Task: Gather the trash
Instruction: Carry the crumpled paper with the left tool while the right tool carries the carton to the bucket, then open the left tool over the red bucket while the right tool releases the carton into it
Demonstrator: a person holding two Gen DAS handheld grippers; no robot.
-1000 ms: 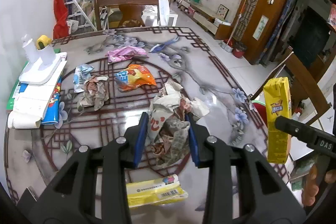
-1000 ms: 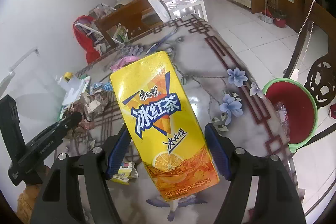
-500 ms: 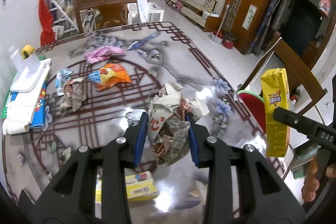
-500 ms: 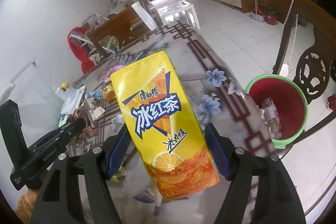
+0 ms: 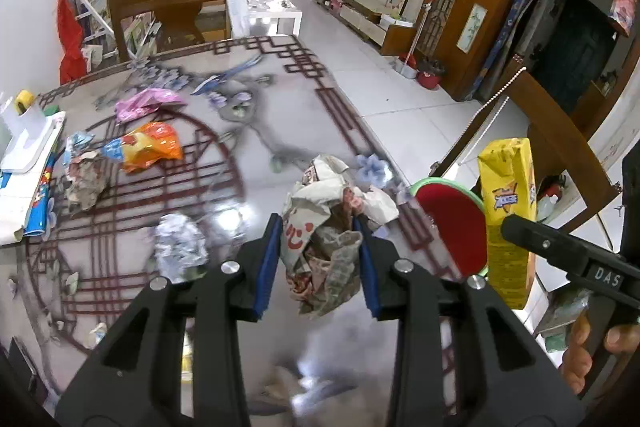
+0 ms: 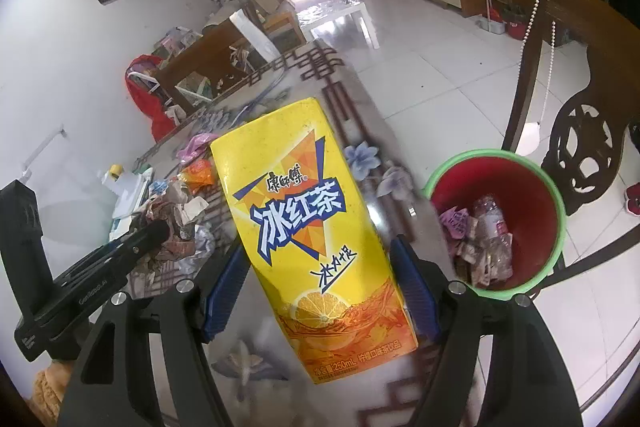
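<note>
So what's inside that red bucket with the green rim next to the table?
In the red bucket lie a clear plastic bottle, a pink wrapper and brownish crumpled scraps. Its near wall hides the bottom, so anything beneath that pile cannot be seen.

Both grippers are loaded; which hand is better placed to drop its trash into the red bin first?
Right, probably. The right gripper holds the yellow tea carton right beside the red bin. The left gripper, clamping crumpled paper, is over the table, farther from the bin.

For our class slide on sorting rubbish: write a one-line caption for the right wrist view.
Right gripper holds a yellow iced-tea carton beside the green-rimmed red bucket of trash.
</note>
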